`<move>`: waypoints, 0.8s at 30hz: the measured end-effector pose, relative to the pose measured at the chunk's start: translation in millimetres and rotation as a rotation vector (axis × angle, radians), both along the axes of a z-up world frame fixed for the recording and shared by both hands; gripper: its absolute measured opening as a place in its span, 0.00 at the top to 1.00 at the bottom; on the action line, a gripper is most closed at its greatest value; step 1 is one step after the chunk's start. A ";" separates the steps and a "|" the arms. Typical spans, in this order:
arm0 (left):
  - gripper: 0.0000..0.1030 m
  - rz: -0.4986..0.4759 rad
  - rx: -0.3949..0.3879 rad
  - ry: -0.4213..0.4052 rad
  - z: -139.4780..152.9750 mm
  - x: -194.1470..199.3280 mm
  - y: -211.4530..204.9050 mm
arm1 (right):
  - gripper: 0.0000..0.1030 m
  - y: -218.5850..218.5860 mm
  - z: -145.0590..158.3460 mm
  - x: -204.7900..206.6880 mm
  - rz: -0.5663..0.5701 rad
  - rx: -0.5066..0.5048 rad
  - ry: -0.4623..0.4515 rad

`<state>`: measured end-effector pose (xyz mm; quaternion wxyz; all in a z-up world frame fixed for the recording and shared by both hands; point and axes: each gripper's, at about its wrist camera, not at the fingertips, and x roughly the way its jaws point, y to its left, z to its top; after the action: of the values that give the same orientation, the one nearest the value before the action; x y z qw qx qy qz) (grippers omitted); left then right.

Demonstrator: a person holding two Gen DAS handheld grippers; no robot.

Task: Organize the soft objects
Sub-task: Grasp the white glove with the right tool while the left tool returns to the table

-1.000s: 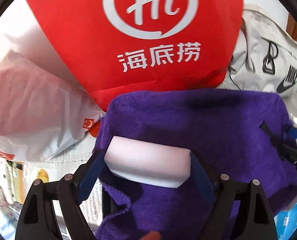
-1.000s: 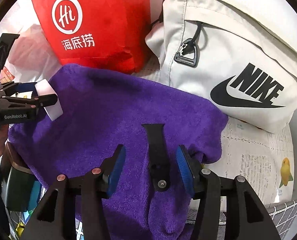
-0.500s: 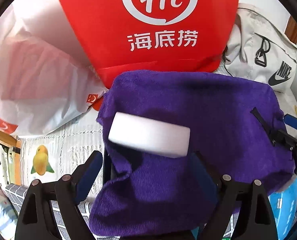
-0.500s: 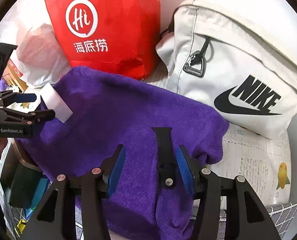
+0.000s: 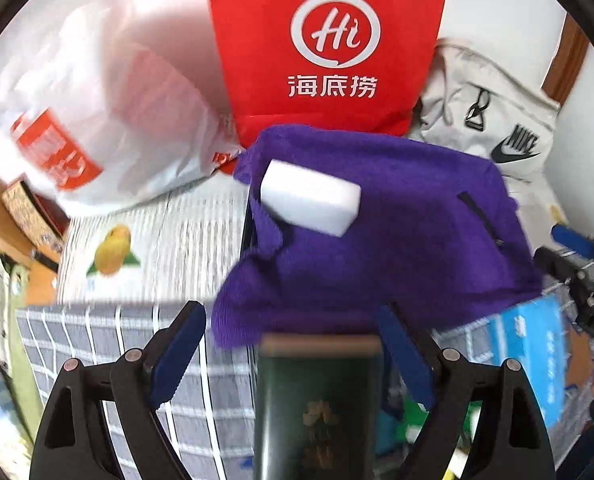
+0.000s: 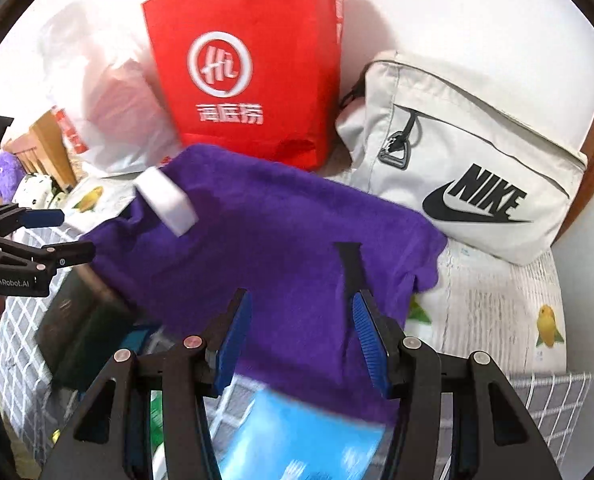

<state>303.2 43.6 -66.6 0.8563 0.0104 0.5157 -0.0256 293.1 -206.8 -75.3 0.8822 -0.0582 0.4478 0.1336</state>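
Your left tool has its blue pads spread wide with nothing gripped between them; only a dark green box shows blurred in the gap at the bottom centre of the left wrist view. The white sponge block lies free on the purple towel, at the towel's upper left corner, well above the pads. In the right wrist view the same sponge sits left of centre on the towel, and your left tool appears at the left edge, clear of it.

Your right tool stands partly apart. A black strap lies on the towel just above the right pad; whether that pad touches it you cannot tell from here, and the left pad is clear of it.

Behind the towel, along the top of the frame, stand a red paper bag, a translucent white plastic bag to its left, and a pale grey Nike bag to its right. A blue package shows blurred under the towel's near edge.
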 end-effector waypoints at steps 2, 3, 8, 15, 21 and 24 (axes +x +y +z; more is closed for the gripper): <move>0.15 0.028 -0.027 -0.010 1.0 -15.0 4.7 | 0.49 5.1 4.2 -15.3 0.000 0.014 -0.005; 0.15 0.048 -0.031 -0.015 0.6 -27.0 8.0 | 0.49 7.2 6.6 -26.1 0.002 0.022 -0.004; 0.15 0.066 -0.079 -0.040 -7.1 -78.7 18.5 | 0.49 17.7 10.9 -72.4 0.016 0.029 -0.006; 0.15 0.082 -0.090 0.012 -29.2 -131.2 24.1 | 0.48 25.5 -3.1 -144.4 0.024 0.050 0.008; 0.15 0.061 -0.193 0.000 -40.3 -166.0 22.3 | 0.48 20.8 -16.4 -191.3 0.024 0.090 0.030; 0.15 0.053 -0.199 -0.028 -44.8 -179.4 18.4 | 0.47 20.0 -28.7 -205.0 0.029 0.101 0.048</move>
<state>123.8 62.0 -111.3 0.8607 -0.0881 0.4986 -0.0541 88.1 -186.8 -104.0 0.8709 -0.0168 0.4608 0.1699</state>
